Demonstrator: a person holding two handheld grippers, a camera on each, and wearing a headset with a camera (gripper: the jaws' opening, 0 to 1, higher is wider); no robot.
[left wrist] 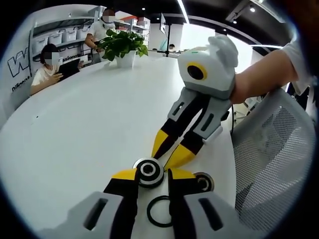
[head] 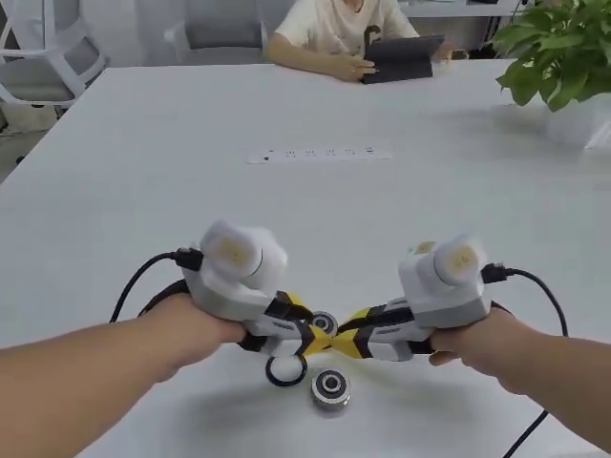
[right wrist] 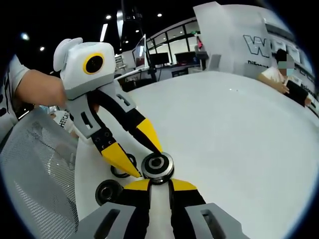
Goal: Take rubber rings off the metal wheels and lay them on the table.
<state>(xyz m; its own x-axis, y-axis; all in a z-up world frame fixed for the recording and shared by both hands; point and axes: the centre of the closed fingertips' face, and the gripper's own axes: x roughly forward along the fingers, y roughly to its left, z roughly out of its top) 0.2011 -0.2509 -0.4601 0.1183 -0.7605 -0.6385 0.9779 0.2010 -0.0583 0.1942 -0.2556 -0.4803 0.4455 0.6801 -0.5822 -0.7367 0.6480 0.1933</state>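
Yellow-tipped left gripper (left wrist: 152, 175): jaws clamped on either side of a metal wheel (left wrist: 149, 171), holding it above the worktop (head: 286, 210).
Right gripper (right wrist: 159, 185): jaws nearly together, tips at the same wheel's rim from the opposite side; I cannot tell whether they pinch its dark outer band.
Loose rubber ring (head: 286, 370): lies flat on the worktop, just below the two grippers.
Second wheel (head: 330, 388): flat on the worktop just beside the ring, not touching it.
Far edge: a seated person (head: 334, 29) with a tablet (head: 401, 57); a potted plant (head: 558, 48) at the right corner.
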